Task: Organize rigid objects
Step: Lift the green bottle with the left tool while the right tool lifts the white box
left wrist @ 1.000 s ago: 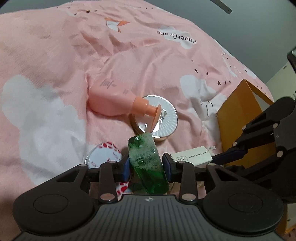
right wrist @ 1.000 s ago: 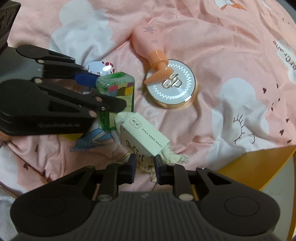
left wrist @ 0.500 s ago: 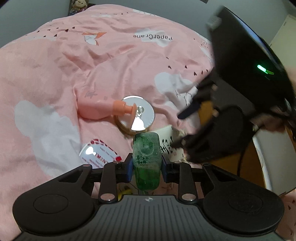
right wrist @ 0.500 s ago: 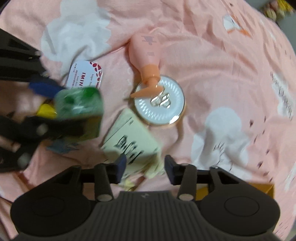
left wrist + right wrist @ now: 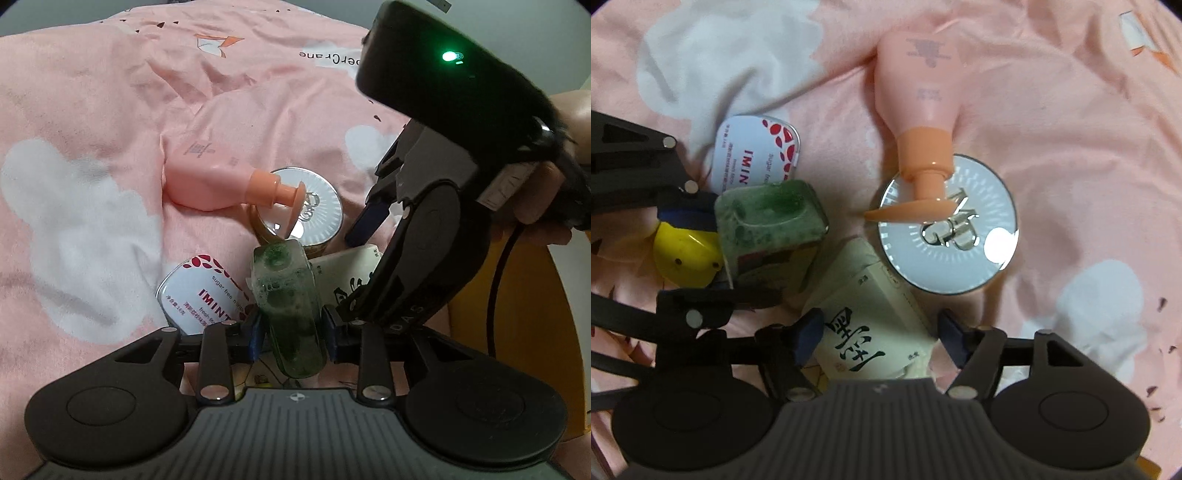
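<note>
We clamp the translucent green rectangular bottle (image 5: 291, 291) in our left gripper (image 5: 291, 332), standing it just beside the round silver compact (image 5: 947, 225), likely to group the pieces. Our right gripper (image 5: 879, 336), clenched a second ago, now straddles the cream paper box (image 5: 868, 328) with its jaws spread, released. The pink pump bottle (image 5: 919, 107) lies with its nozzle over the compact; the white mint tin (image 5: 757, 155) is beyond the green bottle.

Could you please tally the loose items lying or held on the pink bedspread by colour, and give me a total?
Pink or peach: 1, the pump bottle
Green: 1, the bottle held in the left gripper
White and silver: 2, the round compact and the mint tin
Cream: 1, the packet between the right gripper's open jaws
Yellow: 1, a small object, kind unclear
Total: 6
</note>
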Motion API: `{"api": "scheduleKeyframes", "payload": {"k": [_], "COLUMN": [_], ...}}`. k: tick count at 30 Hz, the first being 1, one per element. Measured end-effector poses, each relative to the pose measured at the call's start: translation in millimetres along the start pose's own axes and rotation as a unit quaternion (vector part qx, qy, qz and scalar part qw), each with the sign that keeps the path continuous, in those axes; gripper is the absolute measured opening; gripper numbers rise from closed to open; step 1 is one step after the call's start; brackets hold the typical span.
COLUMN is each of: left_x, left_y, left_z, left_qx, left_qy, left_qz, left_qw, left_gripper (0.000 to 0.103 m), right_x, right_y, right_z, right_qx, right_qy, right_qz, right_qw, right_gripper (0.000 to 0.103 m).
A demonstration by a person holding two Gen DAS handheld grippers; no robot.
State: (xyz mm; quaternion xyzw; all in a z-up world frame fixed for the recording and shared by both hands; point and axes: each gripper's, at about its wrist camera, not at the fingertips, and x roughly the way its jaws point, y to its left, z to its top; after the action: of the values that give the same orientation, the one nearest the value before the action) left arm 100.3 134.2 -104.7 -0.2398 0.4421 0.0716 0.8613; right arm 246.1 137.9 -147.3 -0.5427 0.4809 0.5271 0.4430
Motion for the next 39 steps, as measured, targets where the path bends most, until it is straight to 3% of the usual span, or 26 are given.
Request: {"api": "scheduleKeyframes", "payload": {"k": [3, 7, 10, 12, 17, 23, 32, 39], "left_x": [-1.0, -8.8, -15.3, -19.3, -19.1, -14.6, -8.3, -25.8], "left_y": [2.6, -2.8, -9.8, -11.2, -9.8, -6.1, -5.8, -20.0], "left_z": [-1.6, -5.1, -7.9, -10.9, -15.1, -16.9, -12.7, -10.1], "left_qx": [-0.011, -0.008, 0.003, 0.0, -0.006, -0.01, -0.008, 0.023], "left_qy": [-0.002, -0.007, -0.007, -0.006, -0.007, -0.015, -0.038, -0.048], "left_qz": [0.002, 0.011, 0.017, 0.015, 0.018, 0.021, 0.015, 0.004], "left_qw": [0.9999, 0.9999, 0.9998, 0.9999, 0.9998, 0.9996, 0.9991, 0.9986], "left_gripper": [0.037, 0.037, 0.036, 0.035, 0.035, 0.037, 0.036, 0.033], "right_x": [6.8, 3.6, -10.1, -21.6, -45.8, -32.1, -36.8, -55.7], "right_y": [-10.2, -10.8, 2.8, 11.9, 39.9, 50.1, 43.7, 46.4], "right_z": [1.5, 0.5, -8.0, -14.2, -33.9, -33.5, -52.8, -86.2], "right_qx": [0.017, 0.019, 0.013, 0.008, -0.017, -0.01, 0.071, 0.114], "right_qy": [0.007, 0.002, -0.007, -0.013, -0.018, -0.019, -0.059, -0.102], "right_qz": [0.024, 0.014, -0.012, -0.028, -0.033, -0.032, -0.023, -0.062], "right_qw": [1.0, 1.0, 1.0, 0.999, 0.999, 0.999, 0.995, 0.986], "right_gripper": [0.074, 0.073, 0.061, 0.046, 0.032, 0.031, 0.027, 0.027]}}
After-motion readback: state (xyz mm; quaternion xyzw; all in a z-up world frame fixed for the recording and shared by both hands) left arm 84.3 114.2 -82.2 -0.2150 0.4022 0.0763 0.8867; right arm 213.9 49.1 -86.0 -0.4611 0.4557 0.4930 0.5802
